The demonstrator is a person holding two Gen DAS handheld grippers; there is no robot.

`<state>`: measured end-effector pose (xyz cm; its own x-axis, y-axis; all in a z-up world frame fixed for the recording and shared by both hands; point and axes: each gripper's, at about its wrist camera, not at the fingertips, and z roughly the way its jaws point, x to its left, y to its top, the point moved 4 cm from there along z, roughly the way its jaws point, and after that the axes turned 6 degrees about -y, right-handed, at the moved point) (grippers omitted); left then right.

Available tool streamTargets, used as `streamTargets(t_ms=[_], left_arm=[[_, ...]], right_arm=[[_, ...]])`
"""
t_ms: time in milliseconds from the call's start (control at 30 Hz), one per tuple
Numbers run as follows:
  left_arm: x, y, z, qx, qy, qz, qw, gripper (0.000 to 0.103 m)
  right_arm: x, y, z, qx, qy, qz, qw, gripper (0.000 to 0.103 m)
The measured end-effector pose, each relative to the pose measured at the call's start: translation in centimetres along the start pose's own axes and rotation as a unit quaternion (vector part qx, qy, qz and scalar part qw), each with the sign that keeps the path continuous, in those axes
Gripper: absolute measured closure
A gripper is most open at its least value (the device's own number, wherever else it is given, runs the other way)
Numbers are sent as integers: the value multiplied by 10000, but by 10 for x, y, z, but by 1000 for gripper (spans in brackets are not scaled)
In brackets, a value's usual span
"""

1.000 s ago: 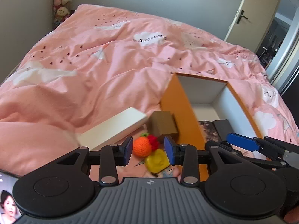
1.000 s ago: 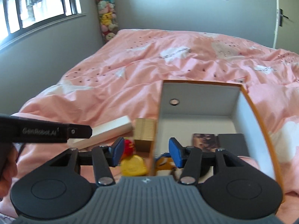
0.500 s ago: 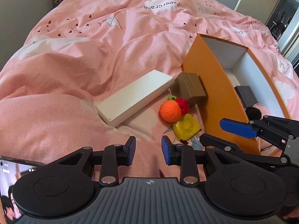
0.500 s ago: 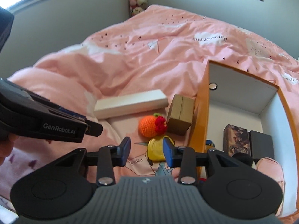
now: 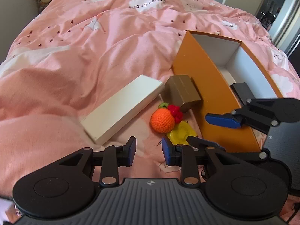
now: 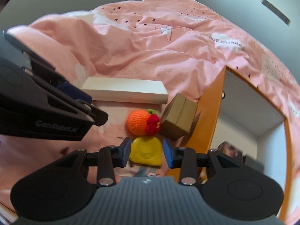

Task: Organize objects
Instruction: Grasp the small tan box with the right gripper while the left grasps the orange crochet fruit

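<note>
Right wrist view: right gripper (image 6: 146, 152) fingers parted, just narrowed, straddling yellow toy (image 6: 146, 151) without contact. Left gripper (image 5: 149, 152) fingers parted, just narrowed, nothing between. Crocheted orange (image 6: 139, 122) beside brown box (image 6: 178, 119).

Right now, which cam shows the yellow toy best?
Right wrist. The yellow toy lies whole and unblocked between the right gripper fingers, just below the orange knitted ball. In the left wrist view the toy is partly hidden behind the ball and a gripper finger.
</note>
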<state>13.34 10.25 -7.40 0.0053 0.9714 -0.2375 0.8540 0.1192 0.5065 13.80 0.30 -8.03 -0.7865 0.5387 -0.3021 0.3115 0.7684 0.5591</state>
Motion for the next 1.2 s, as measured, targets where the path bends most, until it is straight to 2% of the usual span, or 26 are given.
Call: streamTargets(t_ms=[300, 367, 533, 800, 1067, 1133, 1200], left_arm=[[-3, 25, 22, 111, -567, 137, 9982, 69], [-5, 28, 31, 188, -632, 214, 9976, 65], [-7, 33, 56, 435, -690, 337, 9961, 59], [-15, 32, 75, 596, -497, 1072, 9912, 51], [-13, 28, 91, 695, -328, 1175, 9901, 48], [-11, 28, 90, 639, -332, 1126, 9910, 50], [-8, 28, 87, 584, -343, 995, 9927, 56]], right_arm=[[-24, 19, 11, 106, 105, -1033, 9945, 65], [-30, 22, 11, 100, 129, -1305, 9913, 65], [-41, 30, 9, 88, 407, -1921, 9805, 65], [-44, 41, 25, 179, 701, -2754, 9586, 64], [-44, 50, 51, 359, 1079, -3427, 9325, 50], [-43, 53, 57, 411, 1150, -3599, 9250, 42], [-41, 55, 63, 506, 1261, -3760, 9166, 41]])
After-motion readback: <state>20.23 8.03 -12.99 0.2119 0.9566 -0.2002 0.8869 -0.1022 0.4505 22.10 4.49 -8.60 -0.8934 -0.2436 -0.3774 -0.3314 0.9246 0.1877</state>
